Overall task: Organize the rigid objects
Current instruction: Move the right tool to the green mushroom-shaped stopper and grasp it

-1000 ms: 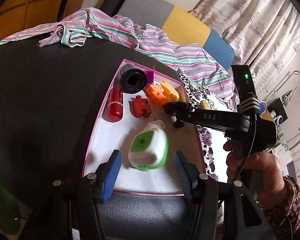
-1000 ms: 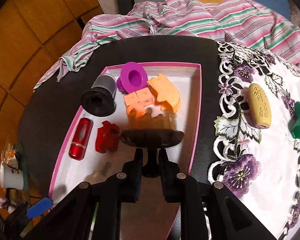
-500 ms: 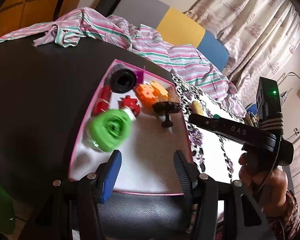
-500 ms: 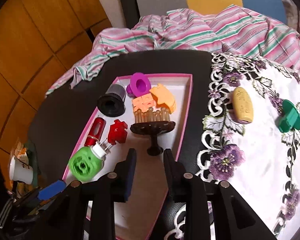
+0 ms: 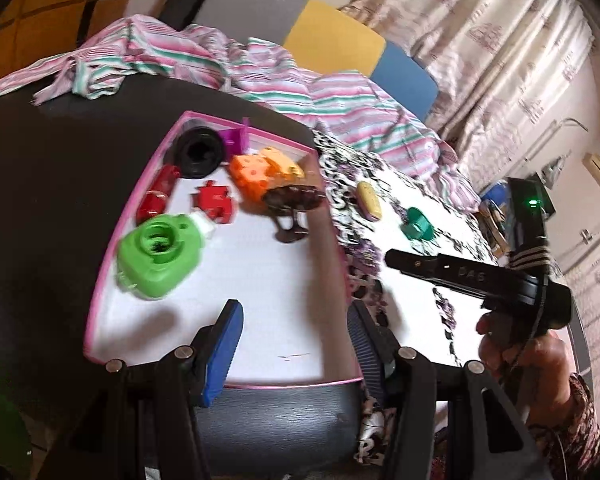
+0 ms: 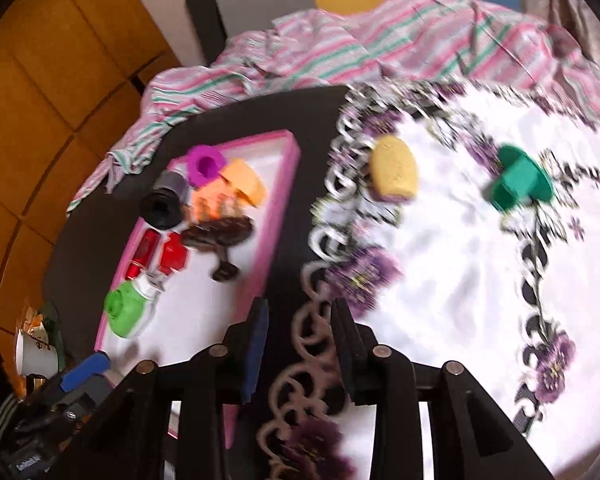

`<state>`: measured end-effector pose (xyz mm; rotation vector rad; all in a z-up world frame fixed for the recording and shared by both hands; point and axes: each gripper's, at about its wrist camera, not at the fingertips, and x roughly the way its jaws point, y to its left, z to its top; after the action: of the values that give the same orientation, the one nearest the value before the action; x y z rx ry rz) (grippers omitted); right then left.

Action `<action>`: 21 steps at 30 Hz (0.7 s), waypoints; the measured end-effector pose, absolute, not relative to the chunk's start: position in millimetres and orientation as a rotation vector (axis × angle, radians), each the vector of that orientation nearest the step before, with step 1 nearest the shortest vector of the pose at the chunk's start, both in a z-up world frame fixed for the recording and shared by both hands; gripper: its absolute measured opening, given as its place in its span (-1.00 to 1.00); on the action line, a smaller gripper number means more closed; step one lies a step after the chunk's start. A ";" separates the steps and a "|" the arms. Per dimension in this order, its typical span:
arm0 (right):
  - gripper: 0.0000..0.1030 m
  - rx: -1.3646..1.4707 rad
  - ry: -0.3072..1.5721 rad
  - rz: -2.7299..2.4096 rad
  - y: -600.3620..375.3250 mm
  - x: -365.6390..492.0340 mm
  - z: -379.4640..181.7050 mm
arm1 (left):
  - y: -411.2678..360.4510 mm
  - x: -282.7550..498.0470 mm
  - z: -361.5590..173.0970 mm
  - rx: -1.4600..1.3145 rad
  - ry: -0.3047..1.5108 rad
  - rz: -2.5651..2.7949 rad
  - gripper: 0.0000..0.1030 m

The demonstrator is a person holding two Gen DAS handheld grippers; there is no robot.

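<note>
Nearest in the left wrist view, the left tongs (image 5: pixel 294 336) are spread wide and pinch nothing; they hang over the near, bare part of the pink-rimmed tray (image 5: pixel 112 248) on the dark tabletop (image 5: pixel 52 184). At the right of that frame the right tongs (image 5: pixel 390 258) are seen from the side, held by the right hand (image 5: pixel 528 360) over the embroidered cloth (image 5: pixel 416 268). In the right wrist view the right tongs (image 6: pixel 298 344) are also spread, with nothing between them, above the edge of the cloth just beside the tray (image 6: pixel 282 200).

Further in, a green and white toy (image 5: pixel 158 254) lies at the left side of the tray, touching or nearly touching a red block (image 5: pixel 214 200). To the left of the block, along the rim, lies a red cylinder (image 5: pixel 156 194). A dark brown stemmed dish (image 5: pixel 294 206) stands in the middle of the tray, right in front of an orange block (image 5: pixel 252 176) and a yellow-orange piece (image 5: pixel 282 162). At the far corner lie a black tube (image 5: pixel 198 152) and a purple piece (image 5: pixel 236 138).

On the cloth, well apart from the tray, lie a yellow oval piece (image 6: pixel 394 170) and, further right, a green piece (image 6: pixel 520 178). Behind the tabletop lies a striped garment (image 5: pixel 268 80).
</note>
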<state>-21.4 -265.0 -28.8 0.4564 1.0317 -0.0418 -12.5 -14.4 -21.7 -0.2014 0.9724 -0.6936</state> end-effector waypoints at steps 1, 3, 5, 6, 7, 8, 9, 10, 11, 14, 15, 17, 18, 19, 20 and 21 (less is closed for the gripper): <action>-0.31 0.464 1.040 -0.054 -271.2 -24.3 -31.8 | -19.5 -13.9 -20.5 -0.193 0.972 -0.709 0.06; -0.27 0.472 1.053 -0.084 -280.7 -27.7 -35.4 | -29.7 -17.1 -18.6 -0.174 0.973 -0.739 0.06; -0.26 0.514 1.064 -0.119 -296.0 -31.8 -40.1 | -39.1 -20.1 -17.2 -0.156 0.978 -0.762 0.06; -0.26 0.551 1.070 -0.131 -305.7 -34.1 -43.0 | -44.9 -21.6 -16.9 -0.143 0.982 -0.772 0.06; -0.26 0.580 1.073 -0.140 -313.3 -35.2 -44.9 | -48.4 -22.1 -16.8 -0.139 0.984 -0.778 0.06; -0.26 0.606 1.075 -0.152 -320.8 -37.3 -46.8 | -52.0 -22.6 -16.7 -0.134 0.986 -0.786 0.06; -0.26 0.622 1.076 -0.165 -326.3 -39.2 -48.0 | -56.5 -23.5 -16.7 -0.128 0.990 -0.791 0.06; -0.26 0.641 1.072 -0.182 -333.6 -41.8 -49.0 | -59.8 -24.7 -17.0 -0.123 0.993 -0.794 0.06; -0.24 0.659 1.068 -0.192 -338.1 -44.4 -49.9 | -63.2 -25.7 -17.3 -0.117 0.995 -0.797 0.06; -0.21 0.685 1.055 -0.225 -351.7 -47.5 -50.2 | -71.8 -27.7 -16.9 -0.100 1.001 -0.807 0.06; -0.21 0.682 1.045 -0.248 -358.0 -48.6 -49.4 | -75.1 -28.8 -16.0 -0.093 1.003 -0.812 0.06; -0.21 0.681 1.028 -0.285 -370.9 -47.8 -48.5 | -78.5 -30.2 -14.8 -0.081 1.000 -0.820 0.06; -0.21 0.680 1.023 -0.304 -378.1 -46.4 -48.1 | -81.2 -31.5 -13.6 -0.071 0.996 -0.823 0.06; -0.21 0.679 1.019 -0.327 -387.2 -44.5 -48.1 | -82.8 -32.4 -12.9 -0.065 0.993 -0.825 0.06; -0.21 0.683 1.014 -0.349 -396.4 -41.4 -47.7 | -84.2 -33.3 -12.4 -0.060 0.991 -0.826 0.07; -0.21 0.691 1.004 -0.364 -405.8 -37.5 -47.2 | -86.2 -34.1 -11.9 -0.056 0.990 -0.828 0.06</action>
<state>-37.5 -405.8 -47.2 0.6913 1.0036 -0.3635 -34.1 -86.2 -11.9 -0.0558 0.9902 -0.8275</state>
